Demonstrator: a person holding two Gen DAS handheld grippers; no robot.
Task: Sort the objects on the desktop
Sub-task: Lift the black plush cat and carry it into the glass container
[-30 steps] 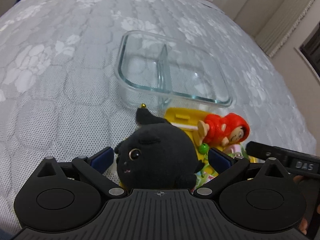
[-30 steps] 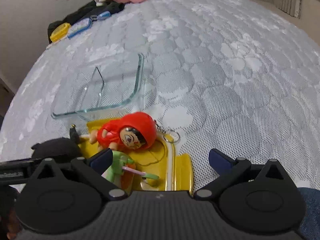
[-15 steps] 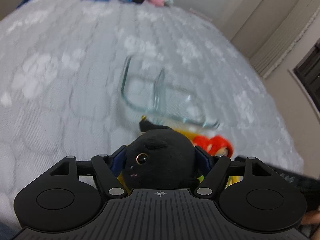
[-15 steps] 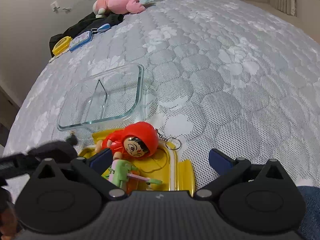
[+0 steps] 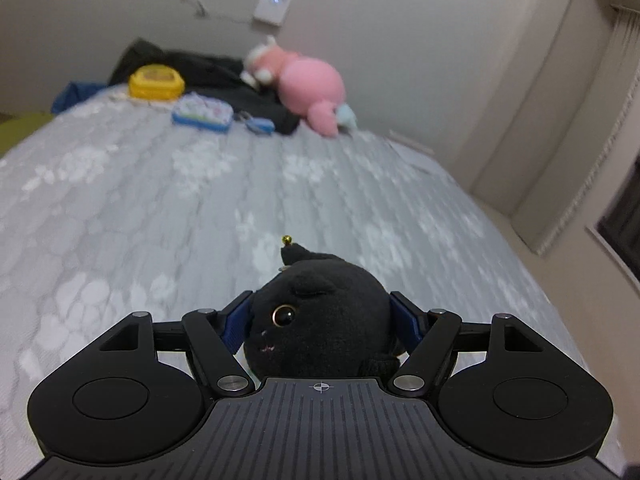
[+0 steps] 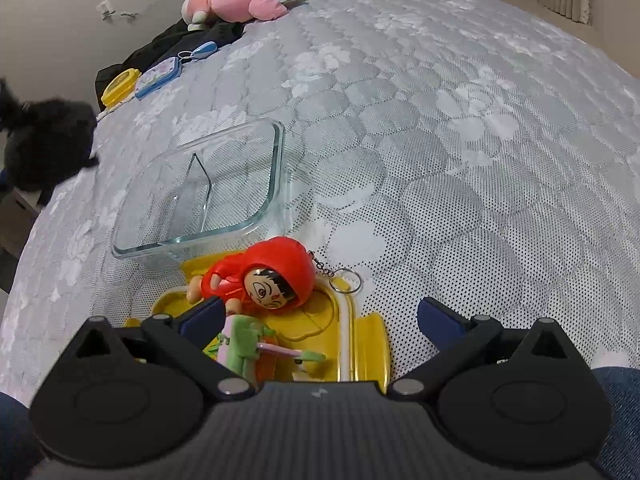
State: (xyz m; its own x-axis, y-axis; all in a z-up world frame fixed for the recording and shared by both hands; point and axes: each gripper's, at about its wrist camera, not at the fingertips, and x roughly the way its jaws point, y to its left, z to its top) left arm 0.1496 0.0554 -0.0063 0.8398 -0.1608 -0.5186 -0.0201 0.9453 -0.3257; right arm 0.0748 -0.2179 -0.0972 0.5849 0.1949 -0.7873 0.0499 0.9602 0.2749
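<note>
My left gripper [image 5: 322,312] is shut on a black cat plush [image 5: 328,292], its blue pads pressing both sides, and holds it in the air above the bed. From the right wrist view the same plush [image 6: 44,140] hangs at the far left, above and left of the divided glass container [image 6: 276,168]. My right gripper [image 6: 320,314] stands open over a yellow tray [image 6: 360,344]. On the tray lie a red-hooded figure keychain [image 6: 276,276] and a green and pink toy [image 6: 248,340], the toy partly hidden behind the left finger.
The quilted grey bedcover [image 6: 440,120] stretches wide to the right. At the far end lie a pink plush [image 5: 308,88], a yellow box [image 5: 156,82], a blue-rimmed case [image 5: 202,112] and dark clothing [image 5: 208,64]. A person's denim leg [image 6: 620,412] shows at the lower right.
The left gripper closed on the black cat plush and lifted it off the tray, tilting up until the container dropped out of its view. The right gripper stayed put.
</note>
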